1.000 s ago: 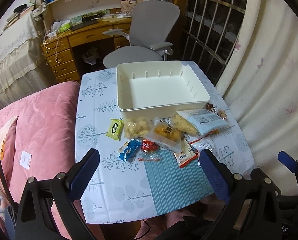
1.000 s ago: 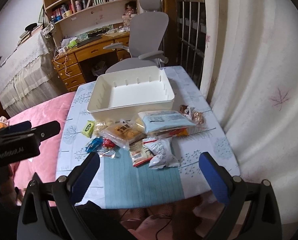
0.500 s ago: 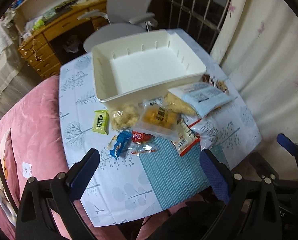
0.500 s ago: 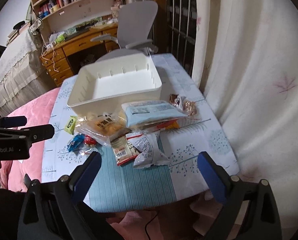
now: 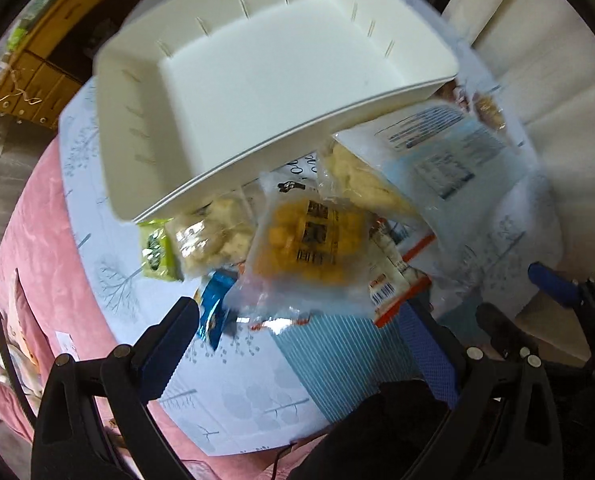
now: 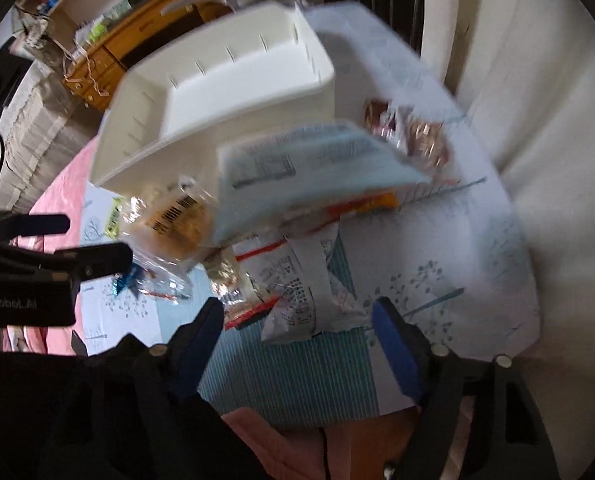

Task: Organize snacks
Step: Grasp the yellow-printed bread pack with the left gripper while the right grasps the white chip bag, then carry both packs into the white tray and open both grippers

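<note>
An empty white bin [image 5: 257, 72] stands at the back of the table; it also shows in the right wrist view [image 6: 225, 92]. Snack packs lie in front of it: an orange pack [image 5: 309, 244], a pale blue bag [image 5: 437, 156], a green pack [image 5: 155, 250], a blue pack [image 5: 213, 308], a white crinkled pack [image 6: 309, 284]. My left gripper [image 5: 301, 344] is open, close above the orange pack's near edge. My right gripper [image 6: 297, 332] is open, close over the white pack.
The table wears a white and blue-striped cloth [image 5: 337, 360]. A pink bed cover [image 5: 33, 240] lies left of it. A white curtain [image 6: 537, 80] hangs on the right. A wooden desk [image 6: 137, 36] stands behind. Both views are motion-blurred.
Both grippers have moved forward and down towards the snack pile. The bin and packs look much larger and closer. Both stay open and empty.
</note>
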`<state>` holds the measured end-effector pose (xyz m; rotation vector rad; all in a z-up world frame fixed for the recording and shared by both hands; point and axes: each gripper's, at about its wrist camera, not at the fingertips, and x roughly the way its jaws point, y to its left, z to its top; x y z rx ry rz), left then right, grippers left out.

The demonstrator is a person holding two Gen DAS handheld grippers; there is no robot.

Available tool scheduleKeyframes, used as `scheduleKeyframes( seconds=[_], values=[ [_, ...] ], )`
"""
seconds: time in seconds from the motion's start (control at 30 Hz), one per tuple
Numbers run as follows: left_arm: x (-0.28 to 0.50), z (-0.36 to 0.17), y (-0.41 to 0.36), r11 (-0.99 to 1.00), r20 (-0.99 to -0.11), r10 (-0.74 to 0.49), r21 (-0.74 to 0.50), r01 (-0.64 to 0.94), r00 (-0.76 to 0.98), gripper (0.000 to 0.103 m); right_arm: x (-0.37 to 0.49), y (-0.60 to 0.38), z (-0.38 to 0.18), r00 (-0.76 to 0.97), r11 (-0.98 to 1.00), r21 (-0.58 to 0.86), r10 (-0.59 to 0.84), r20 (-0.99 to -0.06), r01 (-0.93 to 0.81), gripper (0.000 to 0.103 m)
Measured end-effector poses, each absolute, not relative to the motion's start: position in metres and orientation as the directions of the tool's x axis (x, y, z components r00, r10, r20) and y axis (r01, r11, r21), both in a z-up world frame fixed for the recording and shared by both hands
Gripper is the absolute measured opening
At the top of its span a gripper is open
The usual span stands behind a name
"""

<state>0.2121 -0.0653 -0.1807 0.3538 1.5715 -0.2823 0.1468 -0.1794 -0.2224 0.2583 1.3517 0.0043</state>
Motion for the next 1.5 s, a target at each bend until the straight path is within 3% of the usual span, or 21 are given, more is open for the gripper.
scheduleKeyframes(
  seconds=[0.33,0.6,0.73,1.0,1.17,1.5],
  values=[
    [0.248,-0.262,-0.088,0.911,-0.973,0.15,0.066,0.407,-0.177,0.099,0.169,-0.182,-0.279,0.057,0.972,0.2,0.195,-0.979,0.125,0.061],
    [0.261,-0.302,-0.088,0.913,-0.956,0.173,0.065,0.402,-0.238,0.099,0.178,-0.171,-0.296,0.032,0.967,0.238,0.236,-0.971,0.091,0.06],
    [0.266,-0.313,-0.088,0.913,-0.951,0.156,0.035,0.406,-0.269,0.088,0.18,-0.164,-0.299,0.029,0.965,0.252,0.25,-0.968,0.075,0.057],
    [0.271,-0.319,-0.074,0.929,-0.956,0.123,0.017,0.369,-0.265,0.075,0.17,-0.15,-0.296,0.028,0.969,0.235,0.233,-0.972,0.077,0.047],
    [0.262,-0.31,-0.05,0.939,-0.963,0.102,0.011,0.343,-0.249,0.075,0.168,-0.156,-0.283,0.009,0.965,0.238,0.238,-0.971,0.11,0.038],
    [0.22,-0.272,0.001,0.946,-0.987,0.05,-0.001,0.323,-0.151,0.075,0.138,-0.14,-0.244,0.07,0.946,0.286,0.278,-0.958,0.152,0.037]
  ],
)
